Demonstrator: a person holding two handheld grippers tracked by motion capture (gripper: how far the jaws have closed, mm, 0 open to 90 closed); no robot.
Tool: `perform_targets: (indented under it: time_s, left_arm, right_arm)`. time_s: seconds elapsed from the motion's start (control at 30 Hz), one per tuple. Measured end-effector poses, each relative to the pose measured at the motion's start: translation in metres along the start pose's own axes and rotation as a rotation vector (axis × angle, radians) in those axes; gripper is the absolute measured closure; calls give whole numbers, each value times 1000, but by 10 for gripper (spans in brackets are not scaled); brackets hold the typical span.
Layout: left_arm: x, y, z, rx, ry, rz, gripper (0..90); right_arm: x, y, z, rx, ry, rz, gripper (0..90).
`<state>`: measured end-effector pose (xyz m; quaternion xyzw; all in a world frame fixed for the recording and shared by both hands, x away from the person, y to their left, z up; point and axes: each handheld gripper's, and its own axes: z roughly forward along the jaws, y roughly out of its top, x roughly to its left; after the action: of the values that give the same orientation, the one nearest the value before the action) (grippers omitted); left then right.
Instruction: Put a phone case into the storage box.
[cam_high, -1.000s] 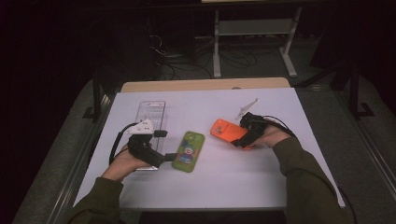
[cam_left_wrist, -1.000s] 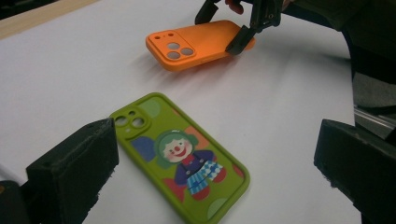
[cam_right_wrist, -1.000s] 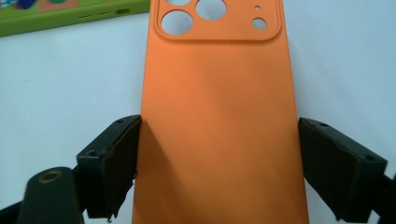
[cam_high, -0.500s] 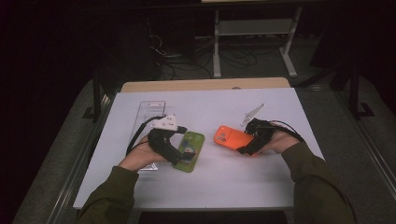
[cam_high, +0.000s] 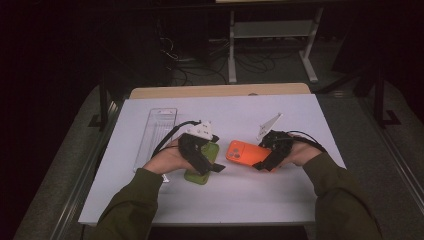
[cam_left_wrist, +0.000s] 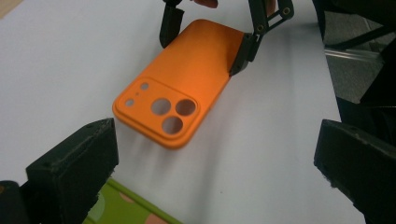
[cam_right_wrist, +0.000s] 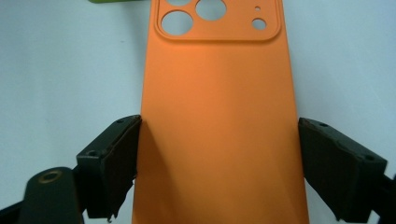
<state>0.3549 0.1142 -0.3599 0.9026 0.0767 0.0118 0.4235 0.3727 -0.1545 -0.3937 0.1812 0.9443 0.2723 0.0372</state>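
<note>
Orange case (cam_right_wrist: 219, 121) clamped btwn right tool (cam_right_wrist: 219, 163) jaws, camera end outward.

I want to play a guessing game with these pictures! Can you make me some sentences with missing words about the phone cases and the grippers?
1. The right gripper has its jaws on both sides of the ______ phone case.
2. The camera end of that case has three big round ______.
3. The left gripper hovers over the ______ phone case.
4. Both cases lie on a ______ table.

Missing words: orange; holes; green; white
</note>
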Motion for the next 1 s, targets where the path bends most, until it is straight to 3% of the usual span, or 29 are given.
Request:
perform_targets:
  time_s: [0.13, 0.43, 0.67, 1.0]
  left_arm:
    - [2, 3, 5, 31, -14, 42, 0]
    - [0, 0, 17, 87, -60, 68, 0]
    - [-5, 1, 28, 127, -91, 116, 0]
    - [-10, -3, 42, 209, -120, 121, 0]
  right_arm:
    - [3, 4, 0, -11, 23, -36, 155]
    - [23, 20, 4, -14, 85, -137, 155]
    - [36, 30, 5, -18, 107, -187, 155]
    - [48, 41, 8, -29, 134, -247, 155]
